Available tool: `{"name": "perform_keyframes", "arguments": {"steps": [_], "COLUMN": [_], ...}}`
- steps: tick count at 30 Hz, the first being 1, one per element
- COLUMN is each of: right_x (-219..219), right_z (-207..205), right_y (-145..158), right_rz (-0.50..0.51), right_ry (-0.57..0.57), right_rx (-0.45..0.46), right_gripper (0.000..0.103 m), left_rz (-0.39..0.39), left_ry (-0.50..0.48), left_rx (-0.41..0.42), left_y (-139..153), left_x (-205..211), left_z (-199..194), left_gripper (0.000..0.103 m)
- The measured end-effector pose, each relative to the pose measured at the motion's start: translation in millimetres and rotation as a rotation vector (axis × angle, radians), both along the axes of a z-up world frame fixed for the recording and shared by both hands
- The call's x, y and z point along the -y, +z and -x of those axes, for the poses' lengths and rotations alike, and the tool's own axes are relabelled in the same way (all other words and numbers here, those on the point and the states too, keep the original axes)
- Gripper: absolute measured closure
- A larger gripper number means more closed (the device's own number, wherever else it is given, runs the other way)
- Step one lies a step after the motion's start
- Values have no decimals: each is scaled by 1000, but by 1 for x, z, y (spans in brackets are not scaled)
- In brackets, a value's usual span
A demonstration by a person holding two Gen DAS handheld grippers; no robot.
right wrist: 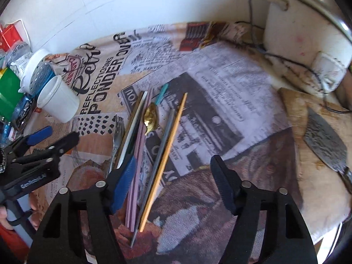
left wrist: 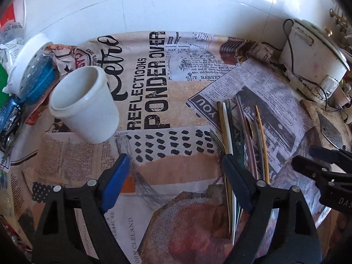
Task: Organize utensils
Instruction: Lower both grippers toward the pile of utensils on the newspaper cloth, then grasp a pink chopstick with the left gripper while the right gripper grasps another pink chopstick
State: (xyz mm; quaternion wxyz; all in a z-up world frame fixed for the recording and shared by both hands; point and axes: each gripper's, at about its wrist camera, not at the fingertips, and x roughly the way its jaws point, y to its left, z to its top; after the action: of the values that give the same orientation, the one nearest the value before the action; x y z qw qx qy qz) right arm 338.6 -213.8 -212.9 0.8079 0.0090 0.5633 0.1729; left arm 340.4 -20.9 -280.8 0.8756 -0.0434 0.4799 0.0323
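Right wrist view alone shows a gold spoon [right wrist: 151,116] and a fork [right wrist: 117,136] among the chopsticks [right wrist: 164,158] on the newspaper [right wrist: 231,101]. Left view hides the spoon. White cup [left wrist: 84,107] stands left of them, nothing visible inside. Left gripper [left wrist: 176,171] spread, over bare cloth beside the pile. Right gripper [right wrist: 173,176] spread, chopsticks between its fingers, untouched.

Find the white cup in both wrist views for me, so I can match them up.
Left wrist: white cup sits left of centre, tilted in the fisheye, just right of the perforated white container.
Right wrist: white cup sits at the left edge, mid-height.
Shared landmark: the "PONDER OVER" print on the tablecloth, right of the cup.
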Motion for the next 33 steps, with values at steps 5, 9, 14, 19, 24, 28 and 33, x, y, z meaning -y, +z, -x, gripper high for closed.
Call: {"name": "perform_keyframes", "arguments": {"steps": [5,9,14,19,24,28,33], "right_x": [-13,-20,-22,-21,-29,-36,-38], "right_z": [-18,-26,-34,-40,-43,-45,-45], "right_y": [-22,-36,-45,-50,-53,-57,-56], "right_rz": [-66,-98,-137,-161,-136,-133,-126], "right_ry": [54,72,56,20,7,7,0], "right_rx": [-87,-143,-191,-229,-236,-251,-243], "right_gripper": [64,72,83,83,87,92,95], "left_rz": [36,79,130,154,165,184,207], "left_ry": [-8,-40,-79,-121,-175,-193,-224], "left_rx": [-27,-47,-58,-69,-82,-106,-120], "left_y": [-8,-11,-11,-12,-14,-18,-18], "left_x": [1,1,4,9,9,7,7], "left_z": [-12,-16,-20,-29,-35,-38,-39], "left_gripper": [35,54,65,66,66,66,66]}}
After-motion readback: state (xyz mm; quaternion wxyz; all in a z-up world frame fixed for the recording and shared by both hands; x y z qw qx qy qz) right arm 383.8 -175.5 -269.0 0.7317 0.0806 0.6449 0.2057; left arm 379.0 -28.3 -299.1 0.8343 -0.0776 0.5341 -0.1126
